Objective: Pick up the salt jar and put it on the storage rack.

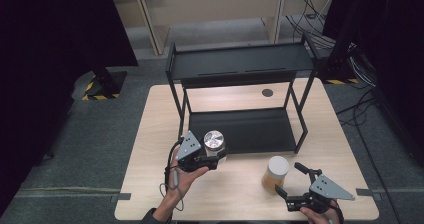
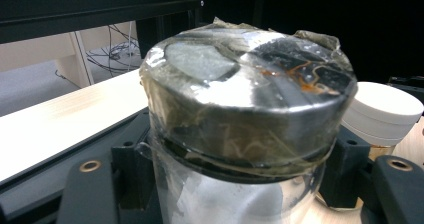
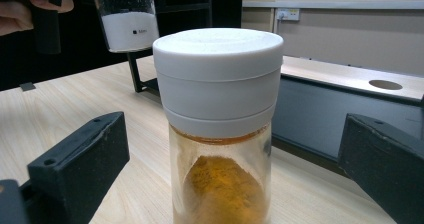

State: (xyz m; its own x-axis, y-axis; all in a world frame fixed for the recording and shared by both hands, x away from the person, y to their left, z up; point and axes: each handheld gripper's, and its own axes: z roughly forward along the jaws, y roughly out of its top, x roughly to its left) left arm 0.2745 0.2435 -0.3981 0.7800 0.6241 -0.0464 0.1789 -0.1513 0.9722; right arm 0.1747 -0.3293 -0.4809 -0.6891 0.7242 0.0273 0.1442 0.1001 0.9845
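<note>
My left gripper (image 1: pixel 212 156) pinches the shiny-lidded jar (image 1: pixel 214 141) tight in its jaws and holds it up off the worktop (image 1: pixel 150 134), just near the front of the black rack (image 1: pixel 240 64). White powder sits inside it. My right gripper (image 1: pixel 292 181) has its jaws spread wide, one on each side of the white-lidded jar (image 1: pixel 276 173), not touching it. That jar stands on the worktop, holding orange powder.

No legible text anywhere. Silver-lidded jar (image 3: pixel 127 19) carries a small dark mark on its glass, too blurred to read.
</note>
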